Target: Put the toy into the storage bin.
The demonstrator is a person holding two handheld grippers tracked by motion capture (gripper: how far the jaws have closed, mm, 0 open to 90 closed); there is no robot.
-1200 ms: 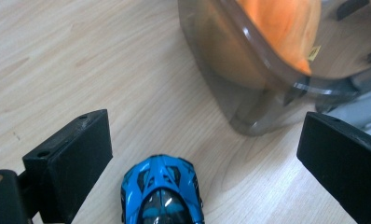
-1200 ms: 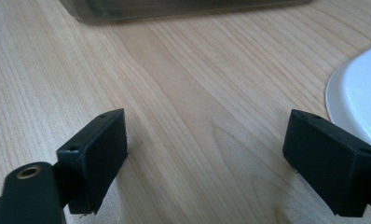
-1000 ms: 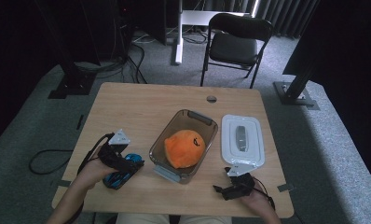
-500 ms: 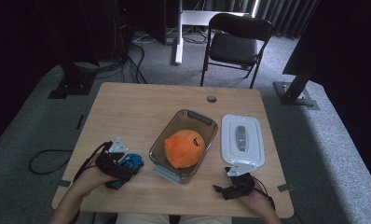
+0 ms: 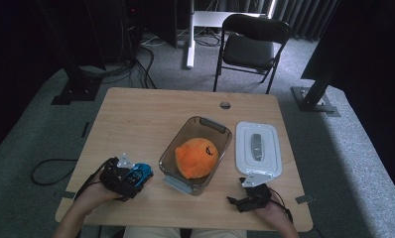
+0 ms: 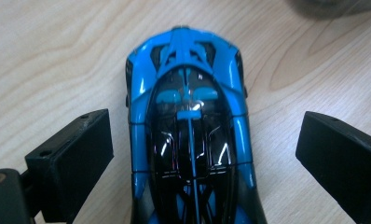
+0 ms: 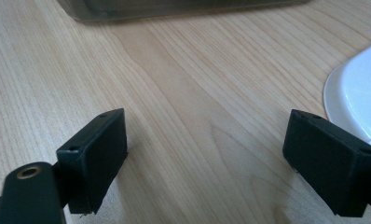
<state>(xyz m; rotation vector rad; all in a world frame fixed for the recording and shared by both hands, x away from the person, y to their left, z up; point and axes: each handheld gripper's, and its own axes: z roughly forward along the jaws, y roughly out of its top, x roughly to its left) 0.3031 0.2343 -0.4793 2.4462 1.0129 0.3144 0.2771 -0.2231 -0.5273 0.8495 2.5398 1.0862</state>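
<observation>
Two black jaws of the left gripper [image 6: 197, 154] are seen spread wide on either side of a glossy blue and black toy sports car [image 6: 190, 135], with bare wood visible between each jaw and the car's flanks, so nothing is clasped. In the high view the left gripper [image 5: 120, 177] is held low at the near left corner of the light wooden surface [image 5: 151, 119], and the toy car [image 5: 139, 173] lies on that surface just beside the near left edge of a clear brown rectangular plastic container [image 5: 213, 130]. A round orange plush toy [image 5: 196, 157] is seated inside the container. To the right of the container, a white rectangular plastic lid with a grey handle [image 5: 258, 148] is laid flat on the surface. The right gripper [image 5: 247, 198] is held at the near right edge, just in front of the lid; in the right gripper view its jaws [image 7: 207, 158] are parted wide over bare wood, with nothing between them and the lid's white rim [image 7: 356, 93] seen at the right.
</observation>
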